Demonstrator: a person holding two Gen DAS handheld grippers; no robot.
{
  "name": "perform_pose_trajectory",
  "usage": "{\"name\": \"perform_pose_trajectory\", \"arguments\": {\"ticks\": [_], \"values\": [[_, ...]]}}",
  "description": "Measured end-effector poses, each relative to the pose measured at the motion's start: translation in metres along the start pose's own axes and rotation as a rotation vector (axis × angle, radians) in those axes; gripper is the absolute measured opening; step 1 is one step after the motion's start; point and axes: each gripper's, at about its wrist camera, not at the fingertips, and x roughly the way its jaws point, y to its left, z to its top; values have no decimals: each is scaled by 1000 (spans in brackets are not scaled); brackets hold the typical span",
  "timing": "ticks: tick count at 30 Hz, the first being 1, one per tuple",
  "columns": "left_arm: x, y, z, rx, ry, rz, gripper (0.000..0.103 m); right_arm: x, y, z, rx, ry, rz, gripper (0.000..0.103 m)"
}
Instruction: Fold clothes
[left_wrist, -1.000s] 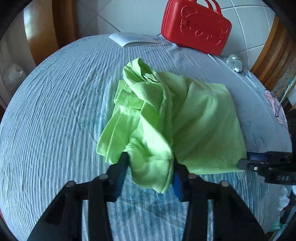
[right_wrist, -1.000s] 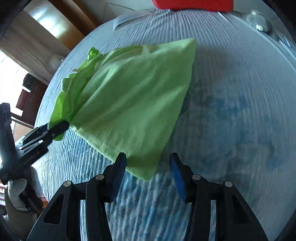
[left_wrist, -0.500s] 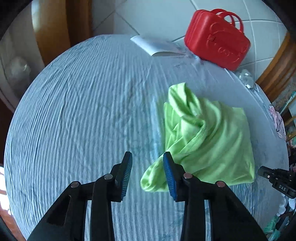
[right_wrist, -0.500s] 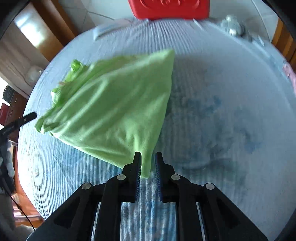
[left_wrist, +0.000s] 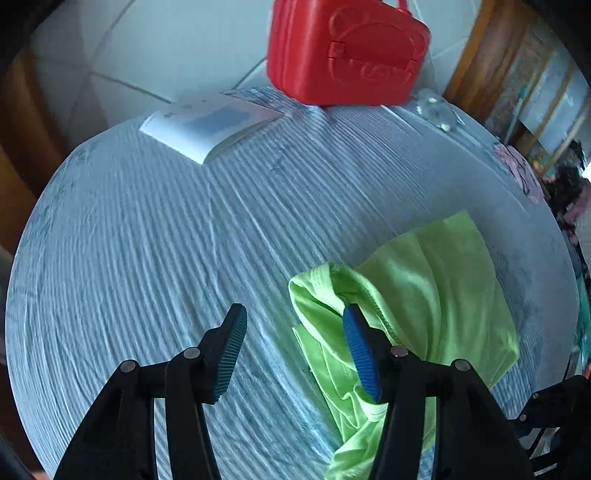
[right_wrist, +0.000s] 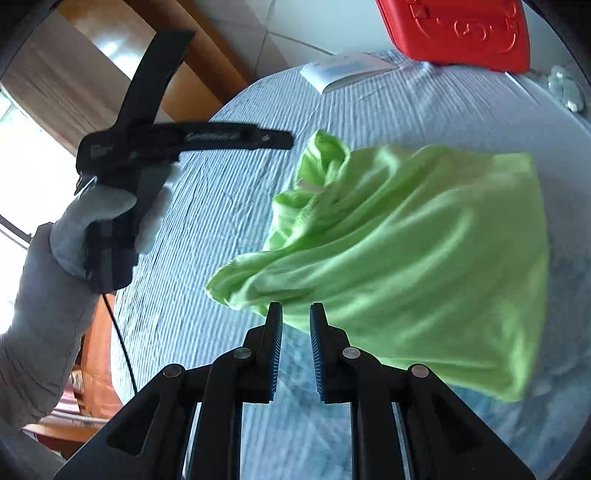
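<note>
A lime green garment (left_wrist: 436, 295) lies bunched and partly folded on the blue striped tablecloth (left_wrist: 166, 240). My left gripper (left_wrist: 293, 328) is open and empty, held above the cloth at the garment's left edge. In the right wrist view the garment (right_wrist: 424, 240) fills the middle right. My right gripper (right_wrist: 295, 317) has its jaws close together at the garment's near edge; whether cloth sits between them is unclear. The left gripper, held by a gloved hand, shows at the left in the right wrist view (right_wrist: 280, 140).
A red plastic case (left_wrist: 347, 51) stands at the table's far edge by the tiled wall. A white booklet (left_wrist: 210, 125) lies to its left. A small clear object (left_wrist: 434, 109) sits at the far right. Wooden furniture surrounds the table.
My left gripper let go of the garment, opened wide and moved up and to the left. My right gripper closed at the garment's near edge, and the garment shifted right.
</note>
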Motion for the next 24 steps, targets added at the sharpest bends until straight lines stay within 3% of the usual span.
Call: {"name": "perform_pose_trajectory", "arguments": {"ticks": [5,7,14,15,19,20,21,22,23,24], "values": [[16,0,-4,240,30,-137,55,24,38,-13,150,-76,-88,15],[22,3,-6,306,44,-148,55,29,52,-18,209,-114,-135,19],[34,2,-1,409,27,-236,55,40,72,-35,321,-200,-245,26],[36,-1,1,416,22,-264,55,38,75,-36,331,-229,-267,28],[52,-16,11,499,32,-258,53,41,95,-37,379,-326,-321,62],[55,-15,12,509,36,-274,35,49,98,-33,377,-325,-364,62],[54,-11,13,516,22,-291,22,57,99,-30,379,-325,-382,60],[52,-7,13,523,9,-309,12,66,98,-25,391,-322,-382,31],[51,-3,13,530,-5,-327,12,75,97,-21,415,-307,-408,10],[46,3,11,536,-18,-331,11,77,100,-22,427,-316,-433,2]]}}
